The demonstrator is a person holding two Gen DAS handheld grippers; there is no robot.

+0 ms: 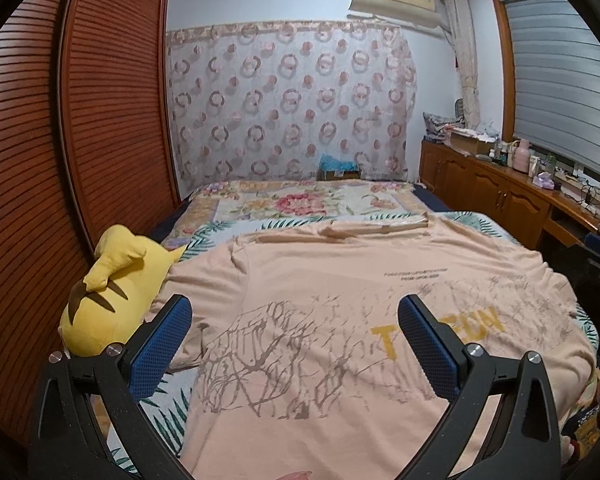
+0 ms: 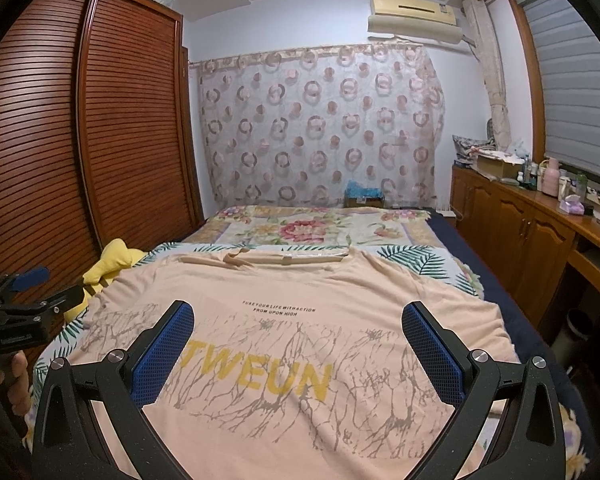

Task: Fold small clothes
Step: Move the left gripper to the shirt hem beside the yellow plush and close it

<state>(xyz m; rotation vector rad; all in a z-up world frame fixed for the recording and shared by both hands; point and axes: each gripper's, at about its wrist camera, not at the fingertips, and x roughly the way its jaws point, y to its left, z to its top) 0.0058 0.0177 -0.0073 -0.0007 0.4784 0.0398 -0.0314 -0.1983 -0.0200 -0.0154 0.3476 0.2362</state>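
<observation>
A peach T-shirt (image 1: 340,292) with grey crack print and yellow letters lies spread flat, front up, on the bed, collar toward the far end. It also shows in the right wrist view (image 2: 300,292). My left gripper (image 1: 296,320) is open and empty, held above the shirt's lower left part. My right gripper (image 2: 298,320) is open and empty above the shirt's lower middle. The left gripper also shows at the left edge of the right wrist view (image 2: 24,284), over the bed's left side.
A yellow plush toy (image 1: 112,292) lies on the bed beside the shirt's left sleeve. A louvred wooden wardrobe (image 1: 112,100) runs along the left. A wooden cabinet (image 2: 520,220) with clutter stands on the right. A floral blanket (image 2: 308,228) covers the far bed.
</observation>
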